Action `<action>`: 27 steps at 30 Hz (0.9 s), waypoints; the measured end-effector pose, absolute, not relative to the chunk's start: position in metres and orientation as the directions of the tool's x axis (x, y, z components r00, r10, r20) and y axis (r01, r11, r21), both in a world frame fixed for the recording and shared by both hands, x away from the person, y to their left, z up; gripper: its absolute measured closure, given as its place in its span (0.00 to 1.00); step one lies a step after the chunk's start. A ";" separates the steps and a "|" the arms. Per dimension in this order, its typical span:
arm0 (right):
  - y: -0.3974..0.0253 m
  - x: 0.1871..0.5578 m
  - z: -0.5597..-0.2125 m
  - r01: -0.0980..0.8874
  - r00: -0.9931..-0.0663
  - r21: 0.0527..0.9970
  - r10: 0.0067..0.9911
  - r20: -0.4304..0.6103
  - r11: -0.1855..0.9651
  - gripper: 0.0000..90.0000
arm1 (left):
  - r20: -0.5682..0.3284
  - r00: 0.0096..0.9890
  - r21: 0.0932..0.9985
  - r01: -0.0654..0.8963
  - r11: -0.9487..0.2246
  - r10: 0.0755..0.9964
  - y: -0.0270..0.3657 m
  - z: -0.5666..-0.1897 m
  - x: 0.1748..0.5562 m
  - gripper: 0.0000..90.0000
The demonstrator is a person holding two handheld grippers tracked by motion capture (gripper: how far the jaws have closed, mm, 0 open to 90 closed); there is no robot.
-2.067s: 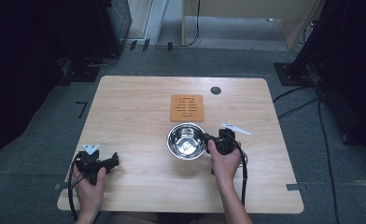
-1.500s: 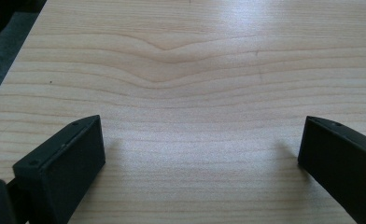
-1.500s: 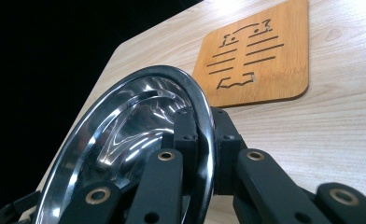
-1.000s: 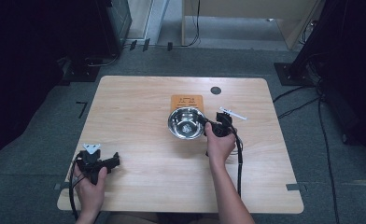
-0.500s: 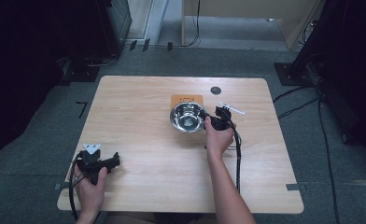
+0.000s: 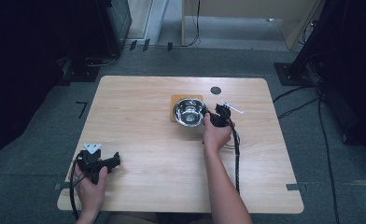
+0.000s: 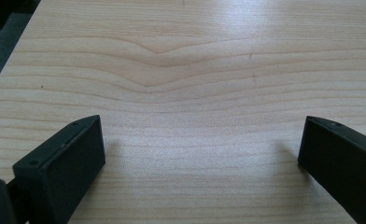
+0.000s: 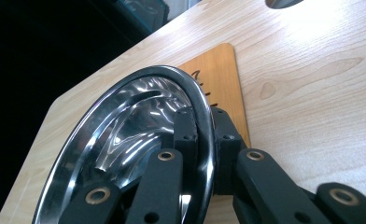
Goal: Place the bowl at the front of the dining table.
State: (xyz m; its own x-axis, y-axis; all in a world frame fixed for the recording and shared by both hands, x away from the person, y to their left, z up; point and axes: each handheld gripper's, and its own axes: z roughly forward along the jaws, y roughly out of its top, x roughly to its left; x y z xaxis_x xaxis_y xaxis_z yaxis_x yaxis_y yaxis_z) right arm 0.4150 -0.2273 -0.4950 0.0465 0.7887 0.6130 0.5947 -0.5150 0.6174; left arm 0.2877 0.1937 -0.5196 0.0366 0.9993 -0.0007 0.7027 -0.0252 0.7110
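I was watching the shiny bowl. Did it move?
Yes. The bowl, clamped by the right gripper, moved away from the person onto the wooden mat.

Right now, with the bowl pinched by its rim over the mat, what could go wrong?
1. The right claw grips the steel bowl only by its thin rim, one jaw inside, one outside; the smooth metal could slip or pivot.
2. The bowl hides most of the wooden trivet, so it could land off-centre or nudge the trivet.
3. The left claw sits open and far off, so it offers no support.
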 end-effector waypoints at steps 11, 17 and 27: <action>-0.222 0.430 -0.502 0.567 0.082 0.625 0.792 0.605 -0.536 0.94 | -0.001 0.036 0.711 0.703 -0.025 0.999 0.194 -0.520 0.288 0.00; -0.217 0.439 -0.508 0.568 0.092 0.627 0.798 0.595 -0.533 0.94 | -0.001 0.040 0.711 0.703 -0.028 0.999 0.194 -0.520 0.288 0.00; -0.215 0.450 -0.516 0.542 0.143 0.608 0.776 0.614 -0.580 0.94 | -0.001 0.041 0.711 0.702 -0.028 0.999 0.194 -0.520 0.288 0.00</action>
